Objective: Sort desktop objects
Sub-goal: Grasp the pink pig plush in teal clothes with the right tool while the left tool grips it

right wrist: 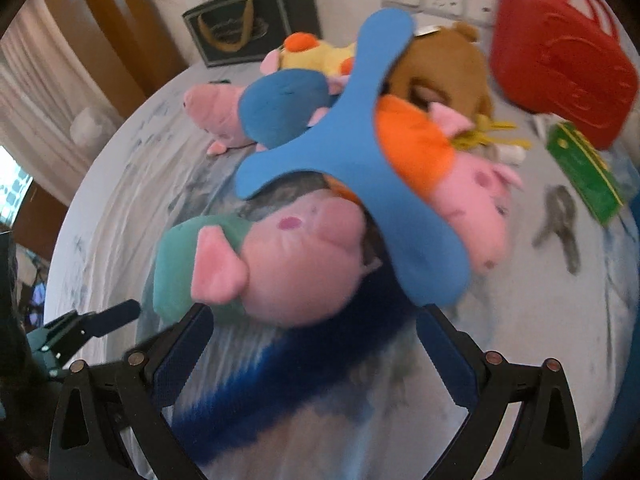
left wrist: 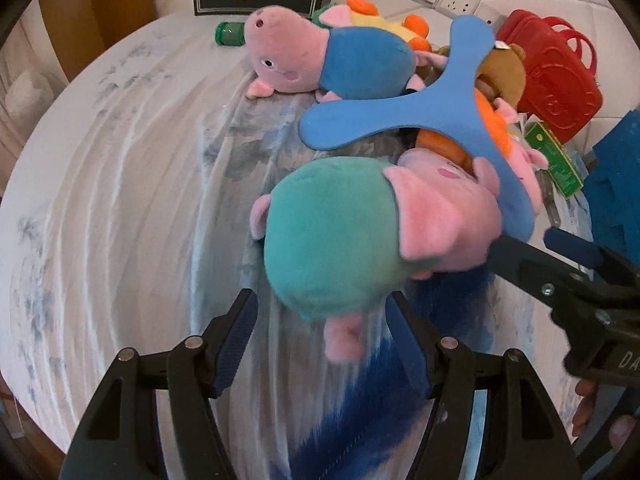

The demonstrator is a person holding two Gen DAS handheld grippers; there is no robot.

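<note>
Left gripper [left wrist: 324, 340]: jaws parted about halfway, nothing clamped; the teal-dressed pig plush [left wrist: 340, 240] lies just ahead of the fingertips, its foot between them, pads not pressing.
Right gripper [right wrist: 316, 344]: jaws spread wide, empty; poised over the same pig's pink head, contact cannot be told.
Teal-dressed pig plush: near edge of the toy heap, on the round table [left wrist: 100, 200] with a blue-white cloth.
Blue three-armed foam piece [left wrist: 436, 108]: lying on top of the heap, one arm over the teal pig's head.
Blue-dressed pig plush [left wrist: 320, 60]: far side of the table.
Orange-dressed pig plush [right wrist: 452, 168]: under the foam piece.
Brown bear [right wrist: 440, 60]: behind it.
Red toy bag [right wrist: 560, 60]: far right edge.
Keys [right wrist: 560, 220]: right edge.
</note>
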